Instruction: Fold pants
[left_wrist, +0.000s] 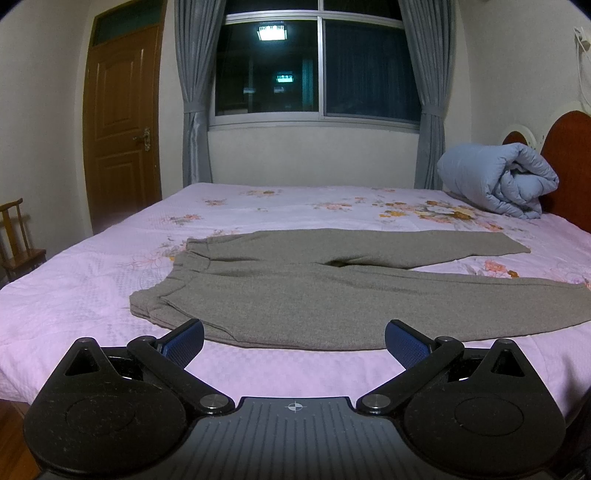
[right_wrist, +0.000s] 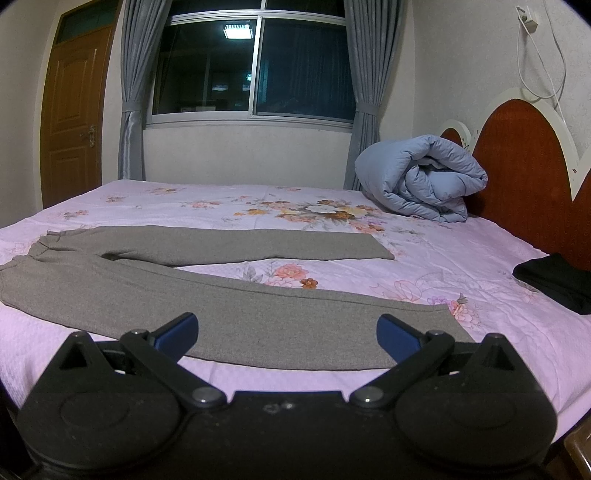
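Two sets of jaws are mine, and both stand wide with nothing between their blue pads. My left gripper (left_wrist: 294, 339) hovers just off the near edge of the bed (left_wrist: 74, 295), in front of the waist end of the grey pants (left_wrist: 295, 295). My right gripper (right_wrist: 287, 330) hovers at the same near edge, further right, in front of the lower part of the near leg.

Those pants (right_wrist: 229, 310) lie spread flat on the pink floral bedsheet, waistband to the left and legs running to the right. Near the crotch the legs split apart into a narrow V: the far leg runs nearly straight to the right, the near leg angles toward the near edge, and a wedge of sheet shows between them. At the waistband the cloth is a little bunched.

Far right, a rolled light-blue quilt (right_wrist: 421, 177) rests against the red headboard (right_wrist: 524, 177). Something dark made of cloth (right_wrist: 554, 280) lies at the right edge of the bed, well apart from the pants. Beyond the bed stand a dark window (left_wrist: 314, 66) with grey curtains and a wooden door (left_wrist: 122, 122) on the left.
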